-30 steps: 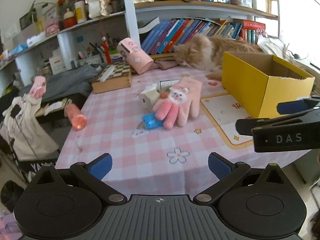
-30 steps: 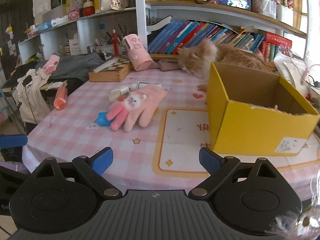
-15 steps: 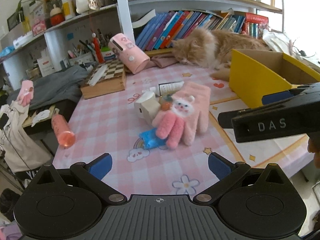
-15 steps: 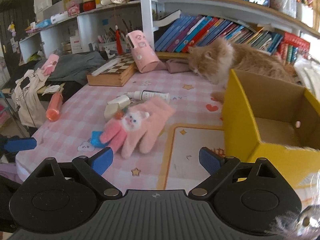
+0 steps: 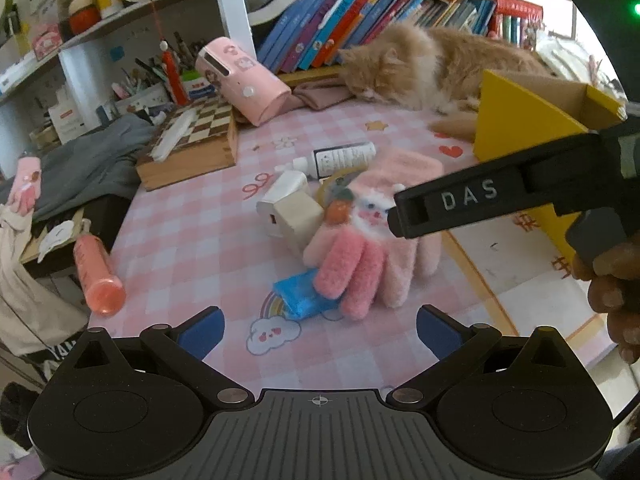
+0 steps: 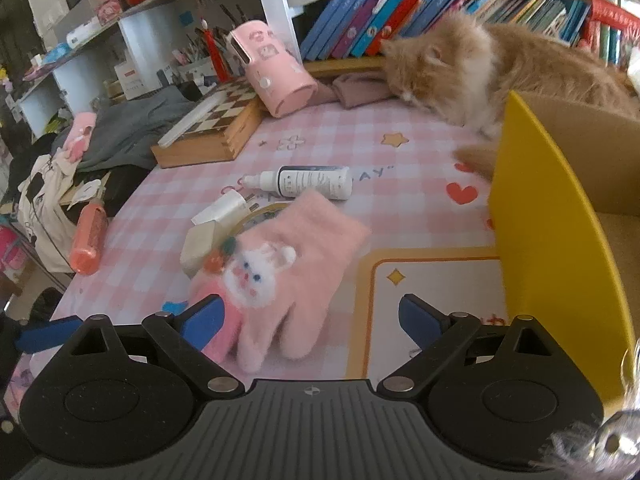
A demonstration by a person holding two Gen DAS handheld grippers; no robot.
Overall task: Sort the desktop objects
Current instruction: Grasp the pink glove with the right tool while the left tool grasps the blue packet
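**Open bench in front, clutter and box beyond**

Bare checked bench [image 5: 192, 240] lies between the pink glove [image 6: 296, 264] and the orange tube [image 5: 98, 276] at the left edge. The glove covers a blue packet [image 5: 304, 294] and crowds a white charger [image 5: 290, 210] and bottle [image 6: 308, 182]. The yellow box [image 6: 552, 232] walls the right side; a cat [image 6: 472, 64] lies behind it.

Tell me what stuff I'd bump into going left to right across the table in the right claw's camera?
Orange tube → wooden chess box → pink bunny glove → sleeping orange cat → yellow box.
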